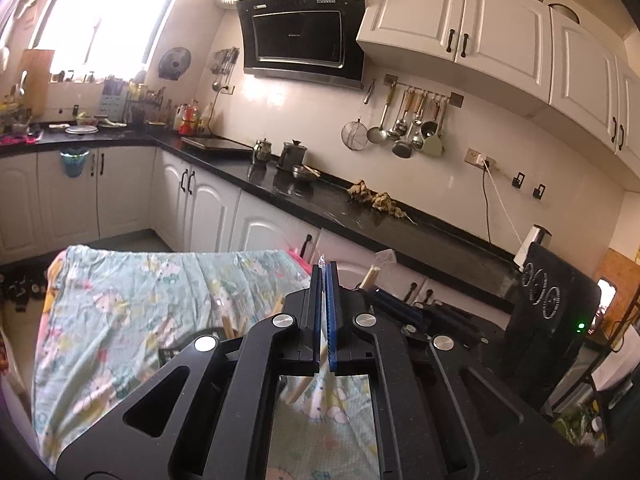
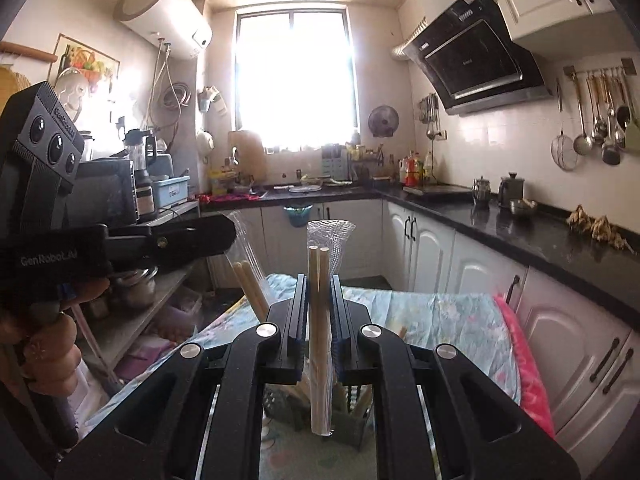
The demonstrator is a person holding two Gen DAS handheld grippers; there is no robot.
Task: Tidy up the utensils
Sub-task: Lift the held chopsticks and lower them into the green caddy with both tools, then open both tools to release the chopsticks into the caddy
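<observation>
My right gripper (image 2: 318,280) is shut on a pair of wooden chopsticks (image 2: 318,300) that stand upright in a clear plastic sleeve (image 2: 332,236). Under them sits a green utensil basket (image 2: 352,424) holding more utensils. My left gripper (image 1: 326,276) is shut, with a scrap of clear plastic at its tips. From the right wrist view, the left gripper (image 2: 228,236) pinches the top of a second clear sleeve, with a second pair of chopsticks (image 2: 250,288) hanging in it. In the left wrist view, the right gripper (image 1: 376,290) is just to the right.
The table wears a floral cloth (image 1: 120,300) with a pink cloth (image 2: 520,340) at its right edge. A black counter (image 1: 320,200) with kettles runs along the right wall. A cluttered shelf (image 2: 132,300) stands left. A hand (image 2: 52,344) holds the left gripper.
</observation>
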